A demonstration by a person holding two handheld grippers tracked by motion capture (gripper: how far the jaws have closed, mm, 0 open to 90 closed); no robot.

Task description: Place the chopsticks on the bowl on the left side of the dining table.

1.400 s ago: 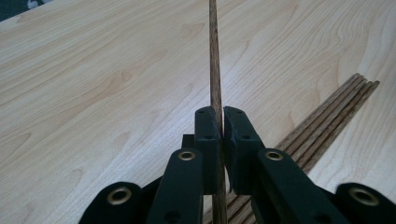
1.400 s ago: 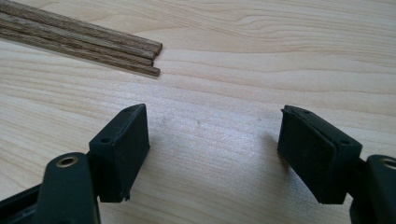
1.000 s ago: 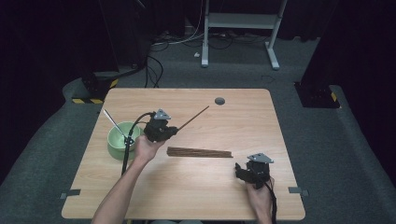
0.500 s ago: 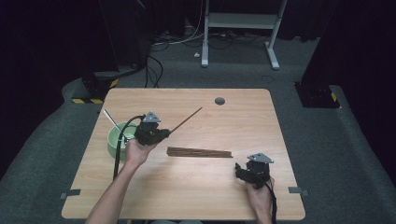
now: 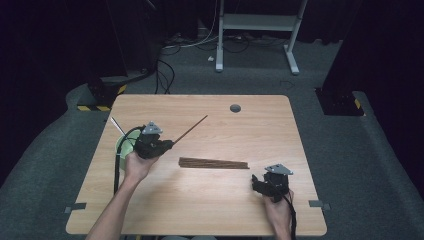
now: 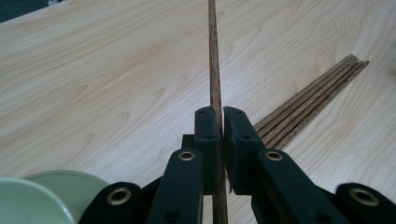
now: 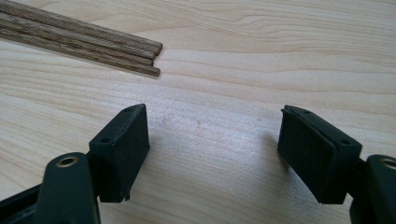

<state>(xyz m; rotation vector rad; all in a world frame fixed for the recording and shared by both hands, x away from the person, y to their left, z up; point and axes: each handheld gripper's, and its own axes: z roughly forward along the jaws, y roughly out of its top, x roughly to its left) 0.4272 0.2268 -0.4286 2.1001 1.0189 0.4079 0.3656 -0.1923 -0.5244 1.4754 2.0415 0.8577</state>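
While the left gripper (image 6: 215, 126) jaws pinch a chopstick (image 6: 214, 56), the right gripper (image 7: 212, 154) jaws stand spread.

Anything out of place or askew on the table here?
Nothing stands out. The left claw is shut on one chopstick near the green bowl; the other chopsticks lie in a tidy bundle. The right claw is open above bare wood.

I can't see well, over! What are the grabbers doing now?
Left gripper shut on one chopstick. Right gripper open, holding nothing. Chopstick pile on table. Green bowl beside left gripper.
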